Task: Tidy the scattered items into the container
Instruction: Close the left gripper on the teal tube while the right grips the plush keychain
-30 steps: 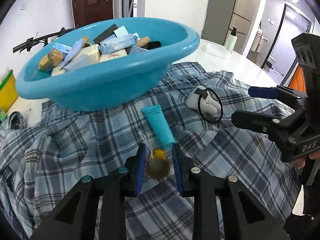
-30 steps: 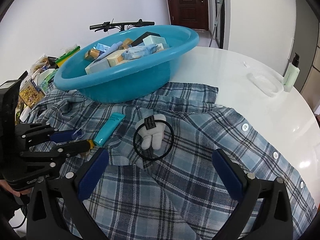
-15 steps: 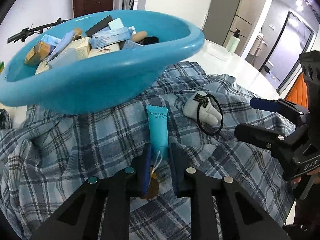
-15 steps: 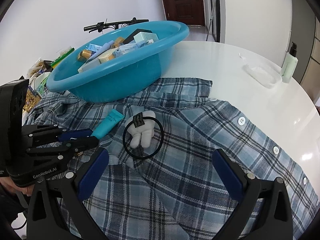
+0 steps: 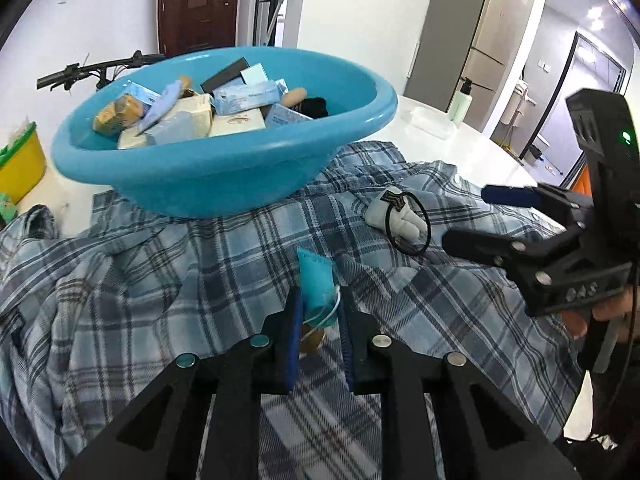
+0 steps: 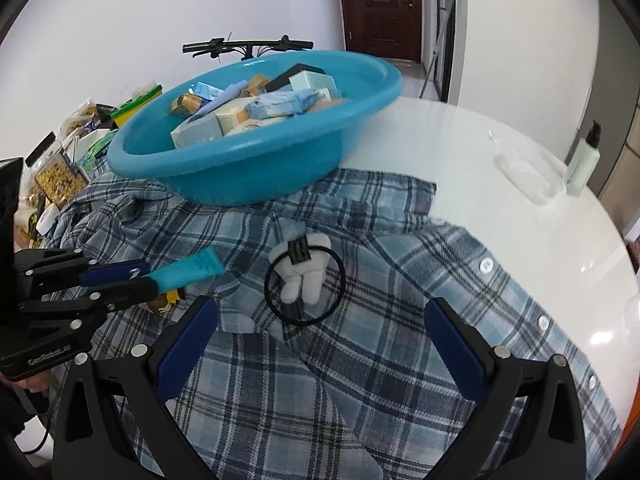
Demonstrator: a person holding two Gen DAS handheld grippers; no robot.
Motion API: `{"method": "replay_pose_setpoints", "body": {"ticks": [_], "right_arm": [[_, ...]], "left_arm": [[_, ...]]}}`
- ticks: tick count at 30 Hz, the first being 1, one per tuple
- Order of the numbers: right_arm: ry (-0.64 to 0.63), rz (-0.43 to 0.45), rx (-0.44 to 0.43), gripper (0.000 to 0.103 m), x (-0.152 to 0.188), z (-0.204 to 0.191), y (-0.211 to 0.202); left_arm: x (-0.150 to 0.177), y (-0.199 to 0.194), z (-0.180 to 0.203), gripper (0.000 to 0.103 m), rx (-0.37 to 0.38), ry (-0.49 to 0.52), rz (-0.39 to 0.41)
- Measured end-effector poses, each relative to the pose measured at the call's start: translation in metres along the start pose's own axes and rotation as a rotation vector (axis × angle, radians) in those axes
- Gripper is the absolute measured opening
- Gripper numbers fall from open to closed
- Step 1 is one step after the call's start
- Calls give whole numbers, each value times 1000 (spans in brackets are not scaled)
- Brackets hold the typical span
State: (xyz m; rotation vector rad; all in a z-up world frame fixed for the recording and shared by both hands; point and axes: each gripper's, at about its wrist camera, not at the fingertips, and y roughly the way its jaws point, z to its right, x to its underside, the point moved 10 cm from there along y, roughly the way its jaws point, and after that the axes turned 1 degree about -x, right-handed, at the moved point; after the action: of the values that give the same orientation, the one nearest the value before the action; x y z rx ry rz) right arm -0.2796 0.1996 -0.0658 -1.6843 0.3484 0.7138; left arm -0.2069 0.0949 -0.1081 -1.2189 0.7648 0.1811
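Teal tube now rides clear of the plaid shirt, clamped in our left gripper; next it goes into the blue basin. Our right gripper hangs wide open, empty.

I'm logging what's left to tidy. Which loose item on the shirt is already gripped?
The teal tube, clamped between the left gripper's jaws. The white plush with the black hair tie lies untouched before the open right gripper.

white walls and a dark brown door back a glossy white worktop, with a bicycle handlebar against the wall.
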Motion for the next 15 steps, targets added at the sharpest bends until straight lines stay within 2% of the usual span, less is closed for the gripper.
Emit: {"method": "replay_pose_setpoints", "body": {"ticks": [5, 9, 13, 15], "right_arm": [[-80, 16, 36, 103, -13, -8, 0], [-118, -12, 28, 101, -20, -15, 16], [-126, -55, 29, 84, -18, -16, 37], [-119, -79, 17, 81, -14, -15, 46]], "left_arm": [[6, -20, -4, 18, 6, -15, 25], [13, -28, -6, 18, -1, -17, 25], [24, -26, -7, 18, -4, -3, 0], [30, -22, -7, 18, -4, 3, -19]]}}
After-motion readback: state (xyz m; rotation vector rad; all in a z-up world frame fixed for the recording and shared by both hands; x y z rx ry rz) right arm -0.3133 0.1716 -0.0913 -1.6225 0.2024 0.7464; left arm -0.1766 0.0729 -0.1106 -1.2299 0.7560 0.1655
